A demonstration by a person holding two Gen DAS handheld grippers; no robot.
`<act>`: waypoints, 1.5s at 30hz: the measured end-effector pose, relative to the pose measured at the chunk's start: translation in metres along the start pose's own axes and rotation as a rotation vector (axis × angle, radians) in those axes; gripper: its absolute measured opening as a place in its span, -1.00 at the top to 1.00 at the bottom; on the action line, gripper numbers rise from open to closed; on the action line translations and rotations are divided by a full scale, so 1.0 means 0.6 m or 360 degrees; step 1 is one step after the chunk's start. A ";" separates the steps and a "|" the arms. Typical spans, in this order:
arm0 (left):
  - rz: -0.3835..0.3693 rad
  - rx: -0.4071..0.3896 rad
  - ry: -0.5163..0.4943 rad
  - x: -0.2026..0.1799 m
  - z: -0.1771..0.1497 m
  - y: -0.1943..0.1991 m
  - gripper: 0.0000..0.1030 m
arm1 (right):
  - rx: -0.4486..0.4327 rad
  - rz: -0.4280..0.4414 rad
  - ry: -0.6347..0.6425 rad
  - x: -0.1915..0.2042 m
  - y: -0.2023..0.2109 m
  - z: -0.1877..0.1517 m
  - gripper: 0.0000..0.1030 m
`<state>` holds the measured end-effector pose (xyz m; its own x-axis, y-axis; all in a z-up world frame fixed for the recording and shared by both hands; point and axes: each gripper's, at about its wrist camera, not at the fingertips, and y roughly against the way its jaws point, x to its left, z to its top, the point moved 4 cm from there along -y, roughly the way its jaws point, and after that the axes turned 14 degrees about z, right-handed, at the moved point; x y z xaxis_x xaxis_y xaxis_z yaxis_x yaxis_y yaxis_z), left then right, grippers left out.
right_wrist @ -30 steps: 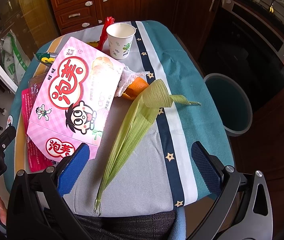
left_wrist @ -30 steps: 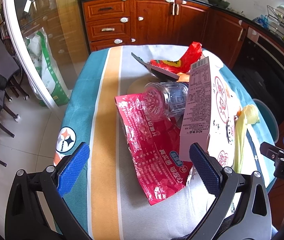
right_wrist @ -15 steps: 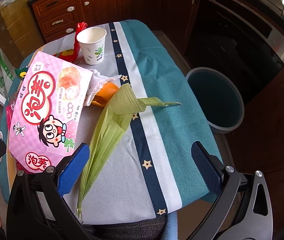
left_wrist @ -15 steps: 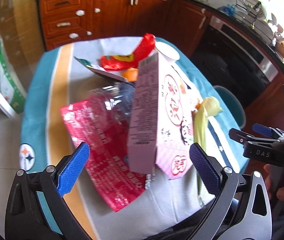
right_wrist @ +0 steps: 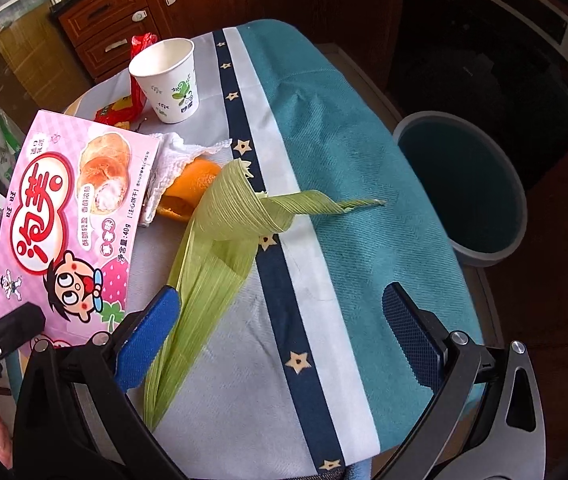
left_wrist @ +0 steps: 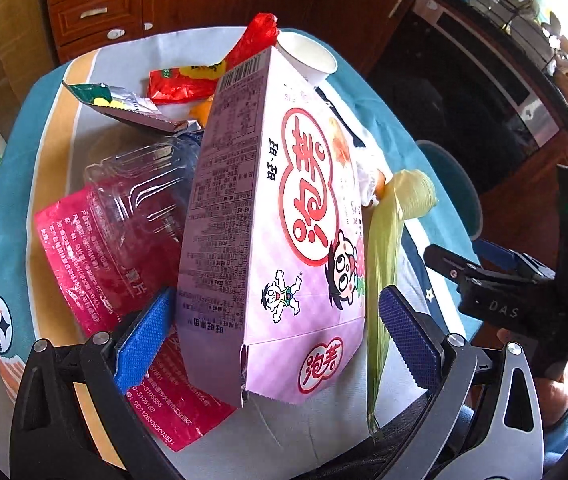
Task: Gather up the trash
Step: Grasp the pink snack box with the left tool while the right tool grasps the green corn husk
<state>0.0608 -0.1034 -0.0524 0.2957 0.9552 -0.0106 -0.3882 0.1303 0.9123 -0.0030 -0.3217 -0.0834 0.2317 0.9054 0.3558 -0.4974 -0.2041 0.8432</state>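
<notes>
A pink snack box [left_wrist: 268,220] lies tilted on the pile of trash, and my left gripper [left_wrist: 278,336] is open with the box's near end between its fingers. Under the box are a red wrapper [left_wrist: 116,264] and a clear plastic bottle [left_wrist: 140,188]. A green corn husk [right_wrist: 220,248] lies along the box [right_wrist: 68,220], its lower part beside the left finger of my right gripper [right_wrist: 280,332]. That gripper is open over the striped tablecloth and holds nothing. Behind the husk sit an orange peel [right_wrist: 192,184], a crumpled tissue [right_wrist: 172,156] and a paper cup [right_wrist: 168,80].
A teal bin [right_wrist: 463,184] stands on the floor right of the table. A red bag [left_wrist: 212,68] and a silver-green wrapper [left_wrist: 124,104] lie at the far side. Wooden cabinets [left_wrist: 96,12] and a dark oven front [right_wrist: 503,52] stand beyond. The table's near edge is close.
My left gripper swung right and came in close, so the pink box now sits between its fingers. My right gripper moved forward and lower toward the corn husk.
</notes>
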 end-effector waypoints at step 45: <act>0.0097 -0.0243 -0.0051 -0.062 0.038 0.030 -0.01 | 0.0034 0.0434 0.0015 0.017 -0.064 -0.025 0.82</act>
<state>0.0625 -0.1427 -0.0262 0.2942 0.9540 0.0578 -0.5335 0.1138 0.8381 0.0060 -0.2989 -0.1182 0.0840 0.8193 0.5672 -0.5225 -0.4485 0.7252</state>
